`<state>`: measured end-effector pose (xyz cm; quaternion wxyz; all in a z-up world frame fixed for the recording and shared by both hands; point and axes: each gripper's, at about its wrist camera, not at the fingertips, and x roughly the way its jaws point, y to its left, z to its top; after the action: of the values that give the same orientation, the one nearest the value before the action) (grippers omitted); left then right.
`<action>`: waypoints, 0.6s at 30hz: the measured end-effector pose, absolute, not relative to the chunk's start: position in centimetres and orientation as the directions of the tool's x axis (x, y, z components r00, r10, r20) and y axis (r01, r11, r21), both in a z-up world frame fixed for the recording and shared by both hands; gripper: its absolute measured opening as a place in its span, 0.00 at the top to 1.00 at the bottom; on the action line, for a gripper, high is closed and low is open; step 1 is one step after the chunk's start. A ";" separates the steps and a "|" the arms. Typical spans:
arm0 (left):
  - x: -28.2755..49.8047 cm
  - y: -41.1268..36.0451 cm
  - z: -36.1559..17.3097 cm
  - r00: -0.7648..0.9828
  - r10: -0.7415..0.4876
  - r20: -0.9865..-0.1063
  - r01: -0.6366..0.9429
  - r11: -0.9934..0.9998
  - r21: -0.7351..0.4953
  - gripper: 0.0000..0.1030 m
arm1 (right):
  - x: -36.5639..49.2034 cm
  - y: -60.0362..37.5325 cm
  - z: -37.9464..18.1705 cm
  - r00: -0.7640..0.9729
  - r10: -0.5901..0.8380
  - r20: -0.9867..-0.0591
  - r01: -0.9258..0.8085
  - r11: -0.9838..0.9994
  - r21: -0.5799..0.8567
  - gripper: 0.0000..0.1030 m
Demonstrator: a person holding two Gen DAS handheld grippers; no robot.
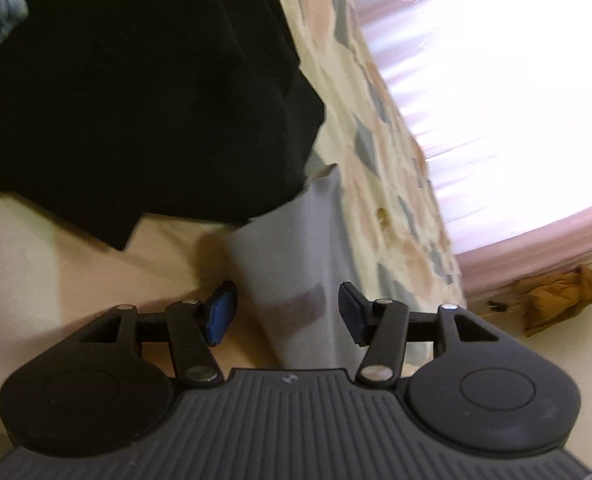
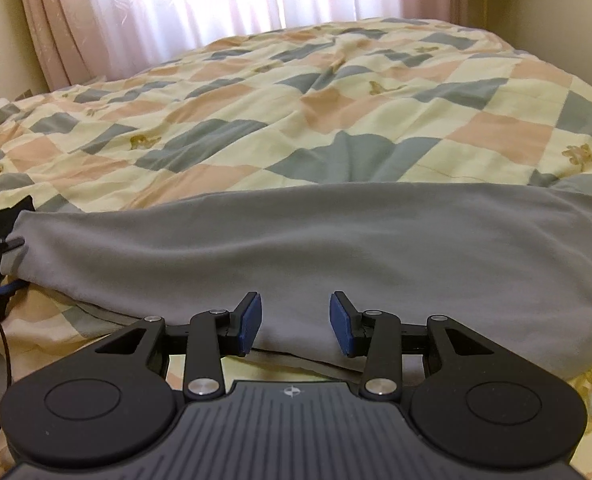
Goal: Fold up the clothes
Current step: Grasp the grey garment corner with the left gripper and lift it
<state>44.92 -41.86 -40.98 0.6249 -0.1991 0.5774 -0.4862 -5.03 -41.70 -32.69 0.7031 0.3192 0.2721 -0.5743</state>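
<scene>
Grey soft-knit garment (image 2: 316, 248) lies spread along near edge of bed with checked quilt (image 2: 296, 120). Right hand-held gripper (image 2: 296, 322) open, empty, over garment's near edge. Left hand-held gripper (image 1: 285, 312) open, straddling grey fabric (image 1: 287, 248), pads clear. Black cloth (image 1: 135, 80) beyond.

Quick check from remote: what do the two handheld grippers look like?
Both match: the left gripper and right gripper are matte black, with a ribbed grey body, round side housings, silver pivot screws, blue rubber finger pads and a small round emblem.
</scene>
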 end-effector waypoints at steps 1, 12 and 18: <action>44.8 -42.2 -41.0 -0.153 -0.842 -0.517 0.379 0.433 -0.818 0.51 | -4.9 -41.8 -32.9 0.192 -0.630 -0.753 0.981 0.140 0.133 0.60; 40.6 -45.0 -36.7 -0.050 -0.798 -0.601 0.689 0.408 -0.599 0.93 | -7.8 -41.3 -33.6 0.197 -0.640 -0.743 0.980 0.099 0.174 0.60; 30.9 -47.3 -29.3 -0.039 -0.838 -0.544 0.915 0.189 -0.357 0.94 | -13.3 -40.9 -32.3 0.188 -0.682 -0.707 0.975 0.042 0.218 0.60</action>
<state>30.86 -47.34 -29.29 0.6909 0.0558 0.3425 -0.6343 -13.33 -40.91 -32.28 0.6897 0.3440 0.2132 -0.6005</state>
